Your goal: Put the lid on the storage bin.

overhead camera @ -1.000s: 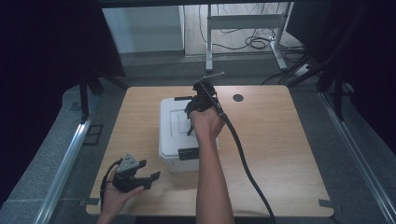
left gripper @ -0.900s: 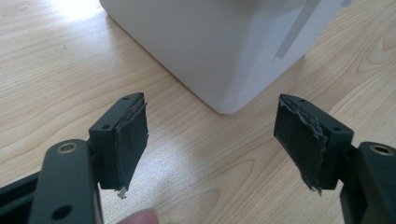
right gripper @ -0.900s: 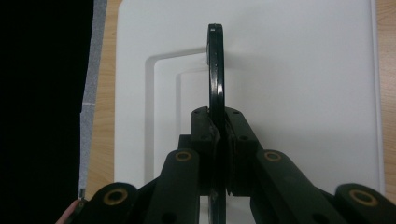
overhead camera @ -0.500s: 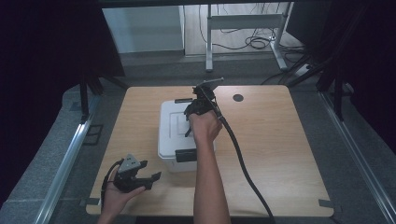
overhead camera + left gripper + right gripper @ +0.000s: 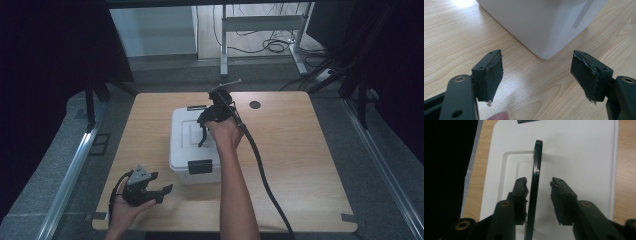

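Box handle [image 5: 535, 182] between right tongs [image 5: 539, 185]

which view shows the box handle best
The right gripper view: the black handle stands raised, edge-on, between the open jaws of the right gripper, over the white box lid. In the high view the handle is a small dark strip beside the hand. The left gripper view shows a box corner.
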Demonstrator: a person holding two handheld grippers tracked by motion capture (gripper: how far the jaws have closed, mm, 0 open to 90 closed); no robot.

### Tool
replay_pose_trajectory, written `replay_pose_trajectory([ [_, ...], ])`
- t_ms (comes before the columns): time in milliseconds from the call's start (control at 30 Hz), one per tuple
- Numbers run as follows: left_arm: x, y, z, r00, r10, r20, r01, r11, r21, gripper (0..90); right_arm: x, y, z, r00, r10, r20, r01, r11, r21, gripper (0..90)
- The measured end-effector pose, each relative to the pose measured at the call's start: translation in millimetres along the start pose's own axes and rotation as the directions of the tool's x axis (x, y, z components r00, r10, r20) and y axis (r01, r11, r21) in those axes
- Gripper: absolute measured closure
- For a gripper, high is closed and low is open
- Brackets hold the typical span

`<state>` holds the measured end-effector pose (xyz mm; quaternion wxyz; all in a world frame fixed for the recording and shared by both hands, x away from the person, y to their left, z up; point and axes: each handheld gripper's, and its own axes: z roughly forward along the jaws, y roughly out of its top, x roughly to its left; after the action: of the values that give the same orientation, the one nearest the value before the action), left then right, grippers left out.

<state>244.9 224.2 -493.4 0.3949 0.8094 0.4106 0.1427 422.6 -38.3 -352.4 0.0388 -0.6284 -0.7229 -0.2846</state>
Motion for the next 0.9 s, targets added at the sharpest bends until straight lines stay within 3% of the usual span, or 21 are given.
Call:
replay_pose_trajectory([
  [300, 0.7, -1.3, 2.5, 1.0, -0.001, -0.006, 0.001, 1.0, 0.009, 26.2, -6.7, -3.1, -13.3, 0.9944, -0.102, -0.03, 0.101, 0.994, -0.035, 53.1],
  [567, 4.7, -2.8, 0.0, 0.9998, -0.011, -0.015, 0.011, 0.9999, 0.006, 26.2, -10.1, -7.9, -23.4, 0.9818, -0.178, -0.066, 0.174, 0.982, -0.068, 50.3],
  [767, 6.4, -3.3, 0.0, 0.9996, -0.015, -0.025, 0.016, 0.9999, 0.006, 26.2, -27.1, -15.1, -29.6, 0.9751, -0.198, -0.1, 0.188, 0.977, -0.1, 49.8],
  [900, 6.6, -3.7, -0.3, 0.9993, -0.019, -0.031, 0.019, 0.9998, 0.005, 26.1, -42.9, -22.7, -35.8, 0.9707, -0.23, -0.07, 0.219, 0.966, -0.134, 49.7],
])
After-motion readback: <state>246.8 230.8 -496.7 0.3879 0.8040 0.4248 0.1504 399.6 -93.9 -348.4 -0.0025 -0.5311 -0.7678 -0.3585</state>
